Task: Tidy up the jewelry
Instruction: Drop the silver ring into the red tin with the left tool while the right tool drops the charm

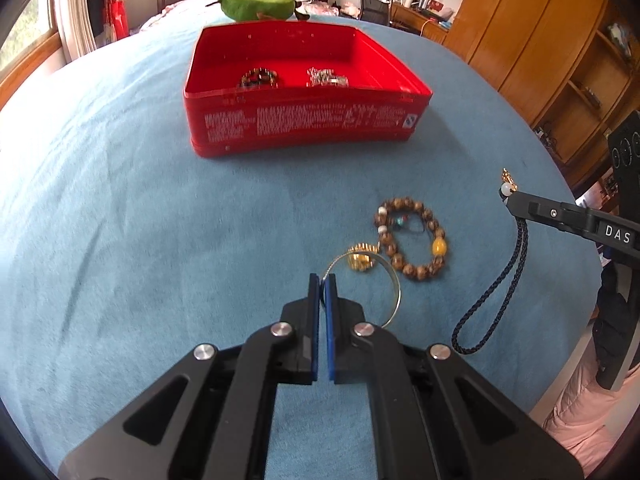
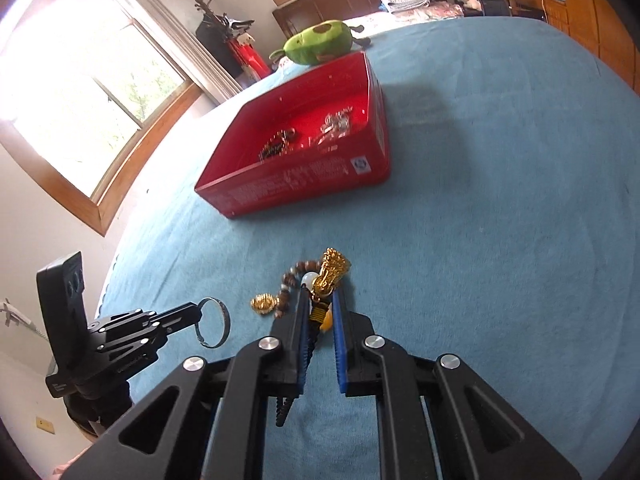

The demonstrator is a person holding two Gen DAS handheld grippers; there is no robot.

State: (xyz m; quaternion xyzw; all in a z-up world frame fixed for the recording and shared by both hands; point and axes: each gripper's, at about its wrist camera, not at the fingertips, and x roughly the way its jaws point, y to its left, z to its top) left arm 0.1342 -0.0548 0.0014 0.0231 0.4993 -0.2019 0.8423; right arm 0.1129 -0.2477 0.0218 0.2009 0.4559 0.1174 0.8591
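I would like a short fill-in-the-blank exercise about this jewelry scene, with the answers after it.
1. The left gripper is shut on a thin silver ____.
2. The right gripper holds a gold charm on a dark braided ____.
3. The wooden bead bracelet lies on the ____ cloth, outside the tin.
4. The open tin that already holds some jewelry is ____ in colour.

Missing words: bangle; cord; blue; red
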